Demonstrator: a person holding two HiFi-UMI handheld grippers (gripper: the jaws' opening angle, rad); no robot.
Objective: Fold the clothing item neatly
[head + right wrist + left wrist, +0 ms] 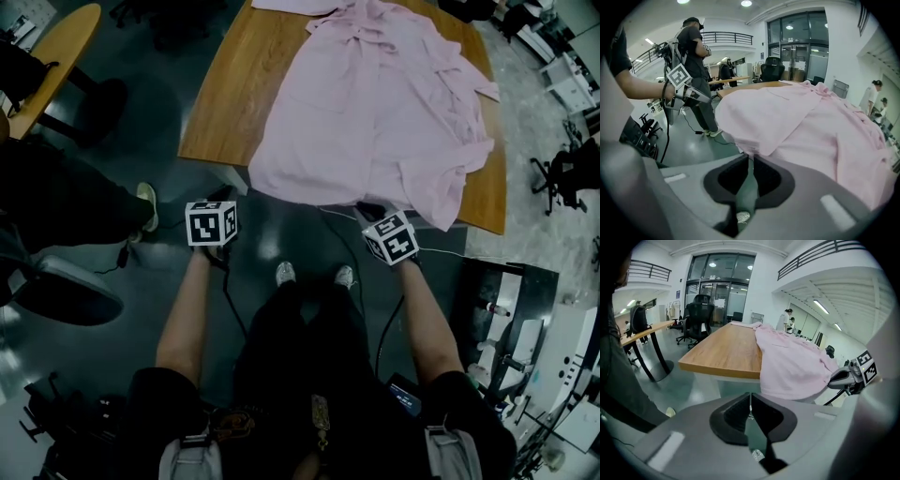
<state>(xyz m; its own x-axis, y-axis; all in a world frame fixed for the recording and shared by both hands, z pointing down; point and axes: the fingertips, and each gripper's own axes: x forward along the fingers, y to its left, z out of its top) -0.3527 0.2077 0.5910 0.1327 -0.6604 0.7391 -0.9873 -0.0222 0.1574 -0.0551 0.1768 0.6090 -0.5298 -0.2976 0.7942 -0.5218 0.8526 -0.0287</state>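
no readable text, labels or numbers

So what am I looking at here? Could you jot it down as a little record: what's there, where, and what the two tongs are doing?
Garment: pink shirt, spread open, not yet folded
Surface: wooden table; the shirt's near hem hangs over its front edge
Left tongs: shut, empty, short of the table and left of the shirt
Right tongs: shut, apparently pinching the near hem
Person: stands at the table's near edge, one tool in each hand
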